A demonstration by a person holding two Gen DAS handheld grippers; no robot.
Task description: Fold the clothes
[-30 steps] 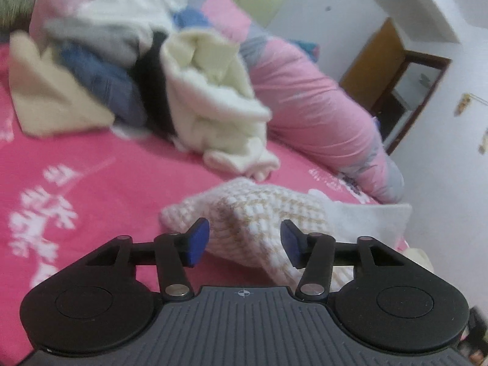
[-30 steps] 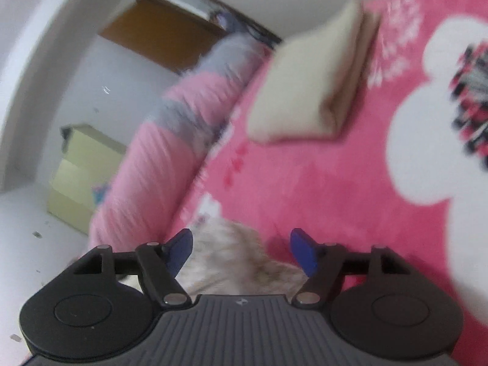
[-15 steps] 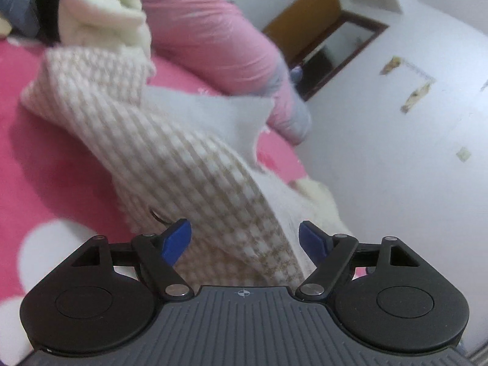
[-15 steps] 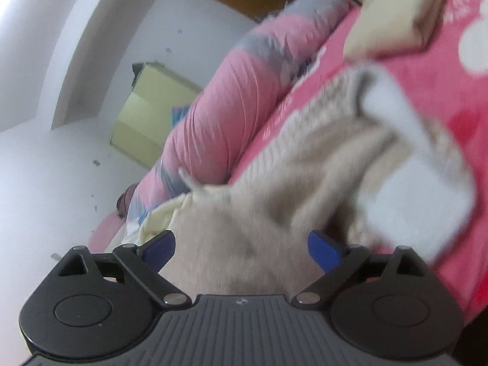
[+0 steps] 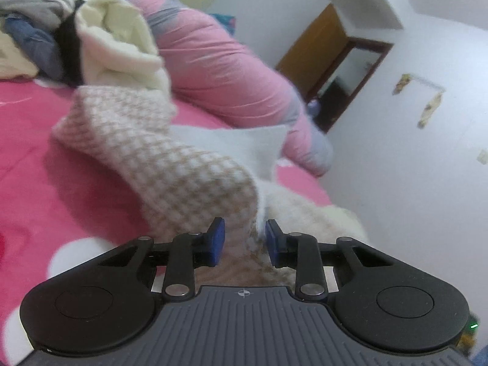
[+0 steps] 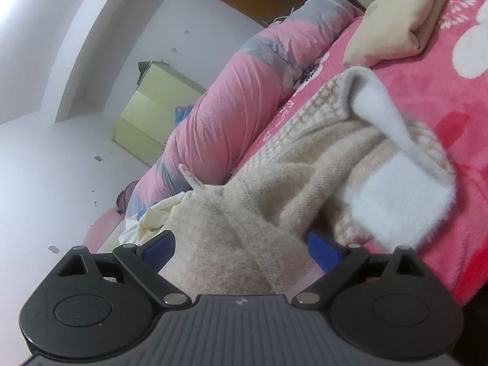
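A beige-and-white checked knit garment (image 5: pixel 158 152) with a white fleecy lining lies crumpled on the pink bed cover (image 5: pixel 45 167). My left gripper (image 5: pixel 244 238) has a fold of it between its blue pads; the jaws are closing and the fabric nearly fills the gap, though I see no firm pinch. In the right wrist view the same garment (image 6: pixel 274 201) shows its fuzzy beige side. My right gripper (image 6: pixel 244 247) stands wide open, and a hump of that fabric rises between its fingers without the pads pressing on it.
A pile of unfolded clothes (image 5: pixel 113 39) sits at the back left. A folded beige garment (image 6: pixel 396 21) lies farther along the bed. A rolled pink and grey duvet (image 6: pixel 219 106) runs along the wall side. A yellow-green cabinet (image 6: pixel 152 109) stands beyond.
Both grippers swung in over the checked garment. The left jaws widened, then narrowed around a fold of it. The right jaws widened and have stayed wide with fabric between them.
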